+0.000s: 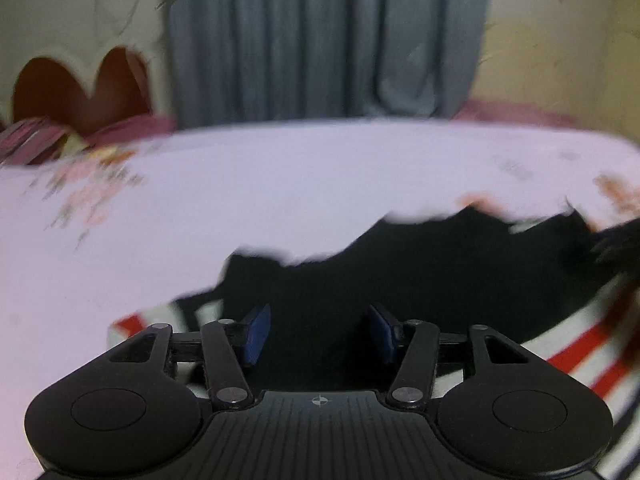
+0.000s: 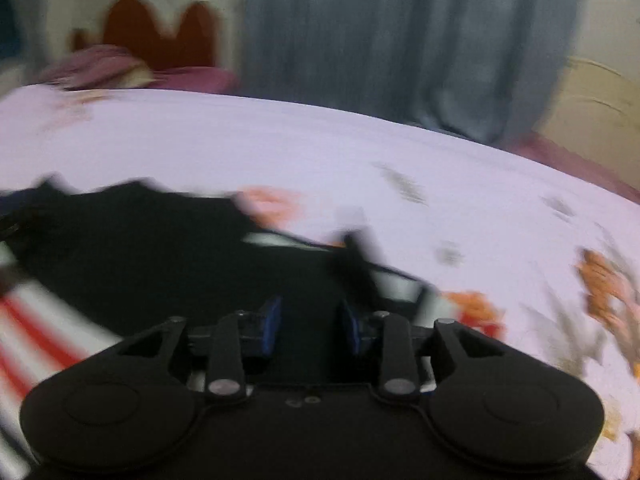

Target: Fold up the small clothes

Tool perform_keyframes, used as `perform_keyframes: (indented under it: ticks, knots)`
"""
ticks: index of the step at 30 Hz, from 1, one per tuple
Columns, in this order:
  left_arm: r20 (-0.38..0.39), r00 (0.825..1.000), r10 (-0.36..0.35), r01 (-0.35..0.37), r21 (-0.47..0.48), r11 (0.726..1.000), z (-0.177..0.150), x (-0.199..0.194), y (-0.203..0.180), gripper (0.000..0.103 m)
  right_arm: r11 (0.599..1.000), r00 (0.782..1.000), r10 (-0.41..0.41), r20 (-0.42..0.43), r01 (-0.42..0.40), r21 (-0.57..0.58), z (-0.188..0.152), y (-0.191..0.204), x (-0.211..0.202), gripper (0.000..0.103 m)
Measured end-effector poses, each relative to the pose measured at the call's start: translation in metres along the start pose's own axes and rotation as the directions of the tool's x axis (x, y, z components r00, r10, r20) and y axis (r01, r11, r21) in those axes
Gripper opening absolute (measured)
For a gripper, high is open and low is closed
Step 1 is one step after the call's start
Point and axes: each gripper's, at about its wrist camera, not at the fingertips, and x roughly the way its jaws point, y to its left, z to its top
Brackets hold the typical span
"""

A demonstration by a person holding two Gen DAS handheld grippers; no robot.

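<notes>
A small garment, black on top [image 1: 400, 268] with white, red and black stripes [image 1: 576, 352], lies on a bed with a pale lilac floral sheet [image 1: 280, 184]. My left gripper [image 1: 318, 334] is open, its blue pads [image 1: 258, 332] apart just over the black cloth. In the right wrist view the same garment [image 2: 152, 248] lies left and centre, its stripes [image 2: 36, 332] at the lower left. My right gripper [image 2: 310, 328] is open over the garment's black edge. Both views are blurred.
A grey curtain [image 1: 320, 40] hangs behind the bed. A scalloped brown headboard [image 1: 76, 88] and dark pink pillows [image 2: 112, 68] are at the far left. The sheet [image 2: 440, 168] stretches bare beyond and to the right of the garment.
</notes>
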Motion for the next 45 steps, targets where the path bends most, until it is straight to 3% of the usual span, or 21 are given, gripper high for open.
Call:
perform_keyframes:
  ticks: [1, 2, 4, 7, 9, 11, 14, 15, 17, 20, 22, 23, 24, 26, 28, 30, 32, 36, 38, 43, 45]
  knots:
    - [0.007, 1.0, -0.013, 0.013, -0.023, 1.0, -0.005, 0.002, 0.008, 0.053, 0.996, 0.998, -0.059, -0.017, 0.06, 0.065, 0.0, -0.018, 0.005, 0.032]
    - [0.032, 0.998, -0.051, 0.052, -0.061, 0.997, -0.009, 0.0, 0.018, 0.053, 0.986, 0.994, -0.098, -0.045, 0.103, 0.129, 0.001, -0.035, 0.01, 0.046]
    - [0.031, 0.998, -0.051, 0.053, -0.055, 0.997, -0.009, -0.003, 0.019, 0.053, 0.976, 0.997, -0.028, -0.072, 0.043, 0.214, 0.003, -0.056, 0.012, 0.046]
    - [0.069, 0.998, 0.0, 0.001, -0.02, 1.0, -0.004, -0.023, 0.002, 0.054, 0.99, 0.998, -0.055, 0.008, 0.053, 0.132, 0.009, -0.042, -0.014, 0.041]
    - [0.094, 0.994, -0.054, 0.056, -0.021, 0.998, -0.001, -0.034, -0.013, 0.054, 0.991, 0.998, 0.051, 0.045, -0.056, 0.118, 0.011, -0.029, -0.026, 0.034]
    - [0.097, 0.991, -0.089, 0.088, 0.011, 0.996, -0.002, -0.041, -0.039, 0.056, 0.991, 0.99, 0.125, 0.065, -0.128, 0.048, 0.007, -0.003, -0.036, 0.037]
    - [0.073, 0.989, -0.132, 0.13, 0.039, 0.991, -0.015, -0.047, -0.067, 0.061, 0.973, 0.974, 0.224, 0.035, -0.221, -0.058, -0.006, 0.036, -0.043, 0.052]
    - [0.062, 0.99, -0.129, 0.126, 0.049, 0.991, -0.02, -0.047, -0.074, 0.062, 0.97, 0.973, 0.228, 0.03, -0.225, -0.092, -0.01, 0.046, -0.044, 0.048]
    - [0.032, 0.993, -0.112, 0.11, 0.046, 0.993, -0.031, -0.044, -0.074, 0.062, 0.971, 0.982, 0.186, 0.004, -0.183, -0.154, -0.022, 0.058, -0.043, 0.05]
    - [0.04, 0.996, -0.074, 0.075, -0.016, 0.997, -0.045, -0.055, -0.043, 0.063, 0.981, 0.985, 0.173, -0.013, -0.174, -0.086, -0.031, 0.033, -0.043, 0.051]
    - [0.04, 0.999, -0.029, 0.031, -0.049, 0.998, -0.056, -0.064, -0.016, 0.063, 0.994, 0.995, 0.101, -0.004, -0.101, -0.037, -0.037, 0.006, -0.049, 0.049]
    - [0.041, 0.999, -0.02, 0.023, -0.062, 0.998, -0.063, -0.068, -0.004, 0.063, 0.999, 0.999, 0.031, -0.018, -0.031, -0.019, -0.043, -0.01, -0.05, 0.048]
    - [0.05, 0.998, -0.034, 0.038, -0.075, 0.996, -0.068, -0.071, 0.006, 0.063, 1.0, 1.0, 0.011, -0.022, -0.011, 0.002, -0.048, -0.028, -0.053, 0.046]
    - [0.052, 0.998, -0.03, 0.035, -0.078, 0.996, -0.071, -0.075, 0.01, 0.063, 0.995, 0.998, 0.064, -0.028, -0.062, 0.083, -0.058, -0.052, -0.058, 0.045]
    - [0.031, 0.999, 0.021, -0.019, -0.061, 0.998, -0.063, -0.075, -0.002, 0.063, 0.998, 0.999, 0.04, -0.028, -0.039, 0.052, -0.057, -0.043, -0.063, 0.043]
    - [0.085, 0.996, -0.015, 0.02, -0.062, 0.998, -0.056, -0.089, -0.022, 0.063, 0.998, 0.999, 0.032, 0.025, -0.034, 0.053, -0.052, -0.026, -0.079, 0.044]
    - [0.104, 0.993, -0.055, 0.059, -0.029, 0.998, -0.056, -0.1, -0.046, 0.063, 0.993, 0.992, 0.093, 0.082, -0.099, 0.066, -0.047, -0.011, -0.096, 0.046]
    - [0.036, 0.995, -0.093, 0.092, 0.037, 0.995, -0.067, -0.093, -0.085, 0.063, 0.982, 0.982, 0.184, 0.032, -0.183, -0.043, -0.055, 0.04, -0.101, 0.045]
    - [0.02, 0.997, -0.079, 0.078, 0.033, 0.996, -0.078, -0.089, -0.088, 0.064, 0.984, 0.986, 0.162, -0.047, -0.165, -0.068, -0.064, 0.055, -0.093, 0.046]
    - [0.047, 0.996, -0.081, 0.081, -0.005, 0.997, -0.081, -0.109, -0.081, 0.064, 0.984, 0.986, 0.167, 0.009, -0.166, -0.059, -0.06, 0.056, -0.111, 0.045]
    - [0.011, 0.998, -0.062, 0.062, 0.007, 0.998, -0.088, -0.107, -0.086, 0.064, 0.977, 0.982, 0.19, 0.007, -0.189, -0.095, -0.062, 0.064, -0.117, 0.042]
